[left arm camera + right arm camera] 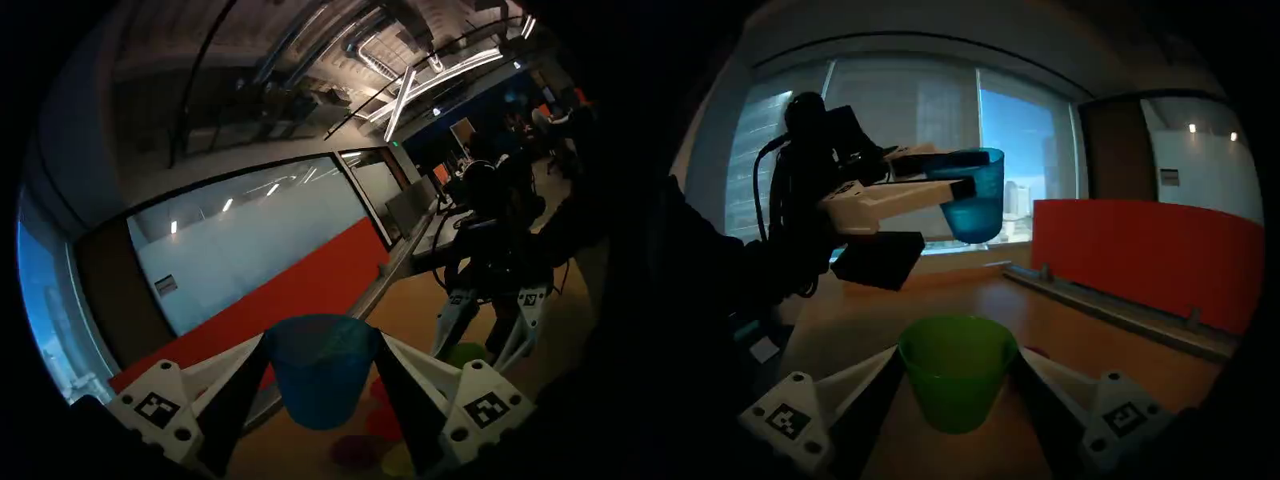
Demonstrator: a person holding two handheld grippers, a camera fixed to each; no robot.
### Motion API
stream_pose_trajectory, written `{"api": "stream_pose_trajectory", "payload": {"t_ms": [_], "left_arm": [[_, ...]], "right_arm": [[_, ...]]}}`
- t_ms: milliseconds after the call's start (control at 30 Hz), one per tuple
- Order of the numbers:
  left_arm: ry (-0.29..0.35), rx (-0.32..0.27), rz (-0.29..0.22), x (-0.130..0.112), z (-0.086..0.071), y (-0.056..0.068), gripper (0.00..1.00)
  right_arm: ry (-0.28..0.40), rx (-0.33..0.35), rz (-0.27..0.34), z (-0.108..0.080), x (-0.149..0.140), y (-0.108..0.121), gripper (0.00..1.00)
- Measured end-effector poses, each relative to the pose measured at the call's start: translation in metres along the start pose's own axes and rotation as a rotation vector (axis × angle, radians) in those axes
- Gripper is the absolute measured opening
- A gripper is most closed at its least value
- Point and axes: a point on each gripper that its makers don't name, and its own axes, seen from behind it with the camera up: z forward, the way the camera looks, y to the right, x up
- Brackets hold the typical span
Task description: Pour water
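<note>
- Nearest in the left gripper view, a blue cup (322,384) is clamped by its sides between both fingers of the left gripper (322,344). The mouth is turned upward, and the rim is left free, which is judged to suit pouring.
- Nearest in the right gripper view, a green cup (958,384) is pinched in the same way by the right gripper (958,352). It is held upright and low over the wooden table (1088,336), and is judged to be offered as the receiving cup.
- Farther off in the right gripper view, the blue cup is seen raised well above the green one and beyond it, roughly level. The height is judged to be readiness for pouring downward; no tipping is shown.
- Whether water is inside the blue cup cannot be told.
- Coloured spots (376,448) are seen on the table beneath the blue cup.
- Farthest, an orange partition (1152,256) is set along the table's far edge, with bright windows (904,104) behind.
</note>
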Motion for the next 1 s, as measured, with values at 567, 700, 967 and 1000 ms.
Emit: {"api": "stream_pose_trajectory", "payload": {"t_ms": [567,700,967,1000], "left_arm": [[0.011,0.004,0.219,0.017,-0.002,0.002,0.88],[0.014,0.002,0.261,0.019,-0.002,0.003,0.88],[0.015,-0.003,0.343,0.021,0.005,0.006,0.87],[0.015,-0.002,0.353,0.021,0.005,0.006,0.87]], "right_arm": [[0.003,0.023,-0.005,0.007,0.004,-0.009,0.91],[0.001,0.023,-0.008,0.007,0.004,-0.009,0.91],[0.0,0.03,-0.017,0.01,0.008,-0.011,0.91],[0.0,0.03,-0.018,0.01,0.008,-0.011,0.91]]}}
